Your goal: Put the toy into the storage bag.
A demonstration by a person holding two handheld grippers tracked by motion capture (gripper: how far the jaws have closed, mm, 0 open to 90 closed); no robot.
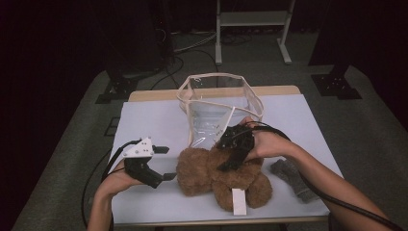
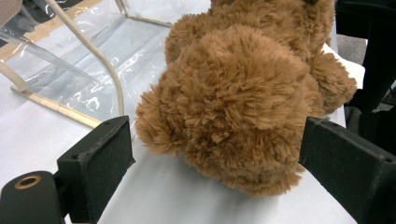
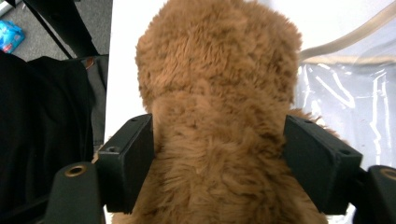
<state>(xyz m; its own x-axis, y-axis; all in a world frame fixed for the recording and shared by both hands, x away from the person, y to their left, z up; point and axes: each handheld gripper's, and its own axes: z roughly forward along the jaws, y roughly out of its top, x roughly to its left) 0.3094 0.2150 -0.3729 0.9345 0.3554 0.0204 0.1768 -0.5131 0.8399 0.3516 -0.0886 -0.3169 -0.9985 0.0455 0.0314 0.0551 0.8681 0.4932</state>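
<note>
High view: the teddy bear point(image 1: 221, 175) is straddled by the right gripper point(image 1: 234, 153), jaws spread (left gripper point(image 1: 163, 163) likewise agape); closing is called for next.

- A white surface point(image 1: 154, 122) stood in the middle of the room, with a pale wooden edge point(image 1: 154, 95) showing along its 12 o'clock side.
- Grey carpet point(image 1: 72, 139) covered the floor around it and faded into darkness toward 9 and 3 o'clock.
- A light metal frame point(image 1: 252, 21) with two legs and a crossbar stood on the floor at 12 o'clock.
- Black cables point(image 1: 190, 48) trailed over the carpet near 11 o'clock, beside a dark stand base point(image 1: 118, 89).
- Another dark base plate point(image 1: 334, 84) sat at about 2 o'clock.
- The walls were lost in shadow; light fell mainly on the surface.
</note>
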